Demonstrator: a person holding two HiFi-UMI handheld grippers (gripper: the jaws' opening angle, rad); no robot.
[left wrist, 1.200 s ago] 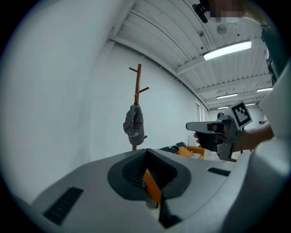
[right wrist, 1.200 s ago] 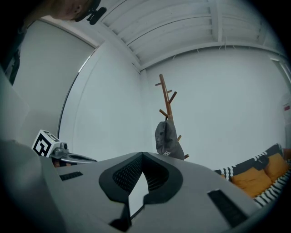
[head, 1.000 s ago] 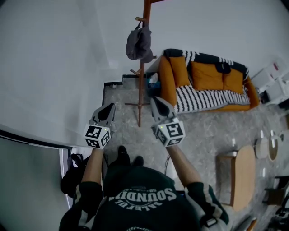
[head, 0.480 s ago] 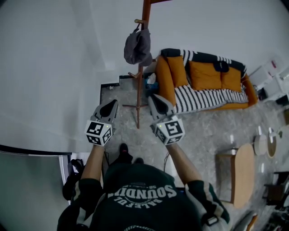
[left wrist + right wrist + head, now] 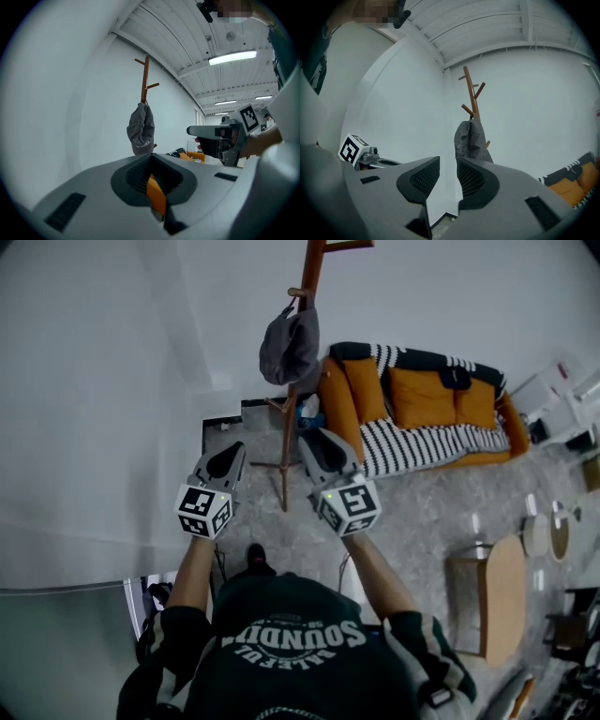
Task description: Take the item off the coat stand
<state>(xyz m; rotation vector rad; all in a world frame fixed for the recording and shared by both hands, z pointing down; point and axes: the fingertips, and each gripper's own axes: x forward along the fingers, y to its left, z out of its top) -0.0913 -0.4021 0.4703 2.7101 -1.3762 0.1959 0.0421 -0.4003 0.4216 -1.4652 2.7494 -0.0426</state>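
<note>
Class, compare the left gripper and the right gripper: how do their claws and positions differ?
The left gripper has its claw shut; the right gripper has its claw opening, with a gap showing. In the head view, the left gripper is left of the coat stand, the right gripper right of it. Both are empty and point toward the grey cap, touching nothing.

Soft, even indoor light falls from ceiling strip lights [image 5: 232, 57], with strong fisheye bending and dark vignetted edges.

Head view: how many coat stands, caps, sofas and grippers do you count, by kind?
Coat stand: 1
Grey cap: 1
Sofa: 1
Grippers: 2 (left gripper; right gripper, jaws opening, nothing between them)
Total: 5
</note>
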